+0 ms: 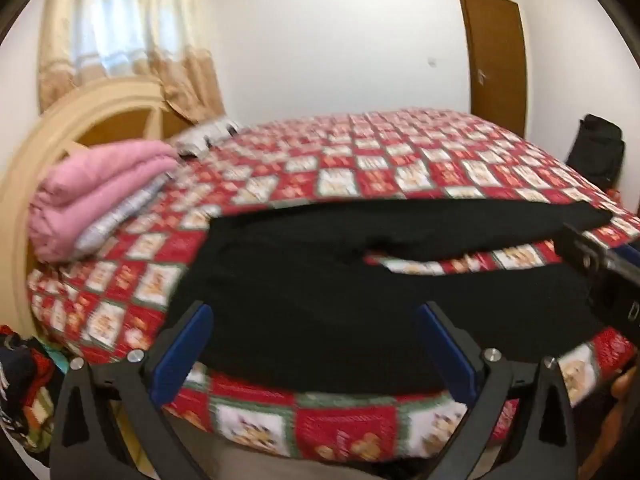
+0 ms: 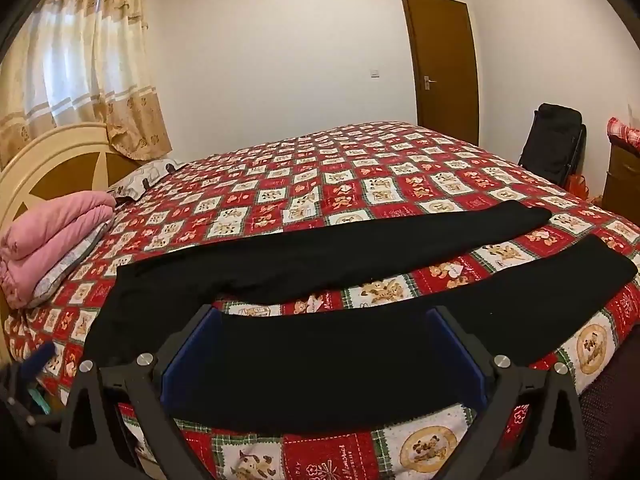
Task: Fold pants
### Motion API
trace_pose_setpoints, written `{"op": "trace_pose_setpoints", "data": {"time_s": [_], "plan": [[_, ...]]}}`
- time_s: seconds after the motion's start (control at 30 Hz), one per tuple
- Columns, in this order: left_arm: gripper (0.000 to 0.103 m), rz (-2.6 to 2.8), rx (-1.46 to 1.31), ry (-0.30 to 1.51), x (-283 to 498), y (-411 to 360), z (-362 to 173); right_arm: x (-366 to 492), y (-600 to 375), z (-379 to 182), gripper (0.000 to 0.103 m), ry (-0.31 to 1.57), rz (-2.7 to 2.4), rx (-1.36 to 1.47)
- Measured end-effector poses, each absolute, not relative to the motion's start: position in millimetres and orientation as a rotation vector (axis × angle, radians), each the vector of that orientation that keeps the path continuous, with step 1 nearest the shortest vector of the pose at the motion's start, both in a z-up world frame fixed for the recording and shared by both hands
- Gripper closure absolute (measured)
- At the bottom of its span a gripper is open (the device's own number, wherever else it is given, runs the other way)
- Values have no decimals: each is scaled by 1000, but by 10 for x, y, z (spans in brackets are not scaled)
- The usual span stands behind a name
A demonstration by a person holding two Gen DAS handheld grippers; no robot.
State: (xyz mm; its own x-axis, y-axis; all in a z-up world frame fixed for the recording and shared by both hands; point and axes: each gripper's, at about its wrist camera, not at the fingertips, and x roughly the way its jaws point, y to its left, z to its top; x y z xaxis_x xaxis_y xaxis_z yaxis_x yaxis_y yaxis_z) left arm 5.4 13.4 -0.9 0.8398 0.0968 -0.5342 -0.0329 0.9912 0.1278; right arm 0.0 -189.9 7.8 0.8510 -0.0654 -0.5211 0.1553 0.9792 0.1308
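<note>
Pants (image 2: 320, 280) lie flat on the bed (image 2: 360, 168), near edge, on the red patchwork quilt (image 2: 304, 200). Waist is toward the headboard (image 2: 52, 160), and the two legs splay apart toward the foot end with a strip of quilt showing between them. No fold made yet.

Left tongs (image 1: 314, 316): spread wide, empty, hovering over the waist end; that view is motion-blurred. Right tongs (image 2: 324, 316): spread wide, empty, hovering over the near leg around mid-length. I can't tell whether either touches the cloth. The right tool also shows at the right edge of the left view.

My read on the step: pre-grasp for the first fold, leg onto leg.

The next move likely needs:
- left to pinch the near waist corner, right to pinch the near leg further toward the hem
- both to lift together and carry the near leg over onto the far one, with edges lined up
- a thin, limp fabric means going low enough to catch one layer edge, not just skim it

Pink blanket (image 2: 52, 236) and pillow (image 2: 144, 176) sit well clear.
</note>
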Motion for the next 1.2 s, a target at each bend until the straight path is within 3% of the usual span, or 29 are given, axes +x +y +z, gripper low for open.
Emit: {"op": "trace_pose_setpoints", "data": {"time_s": [0.27, 1.2], "plan": [[0, 48, 158, 425, -131, 107, 180, -18, -1872, 79, 1, 535, -119, 160], [0, 3, 141, 477, -147, 13, 115, 12, -1853, 14, 1, 560, -116, 163]]}}
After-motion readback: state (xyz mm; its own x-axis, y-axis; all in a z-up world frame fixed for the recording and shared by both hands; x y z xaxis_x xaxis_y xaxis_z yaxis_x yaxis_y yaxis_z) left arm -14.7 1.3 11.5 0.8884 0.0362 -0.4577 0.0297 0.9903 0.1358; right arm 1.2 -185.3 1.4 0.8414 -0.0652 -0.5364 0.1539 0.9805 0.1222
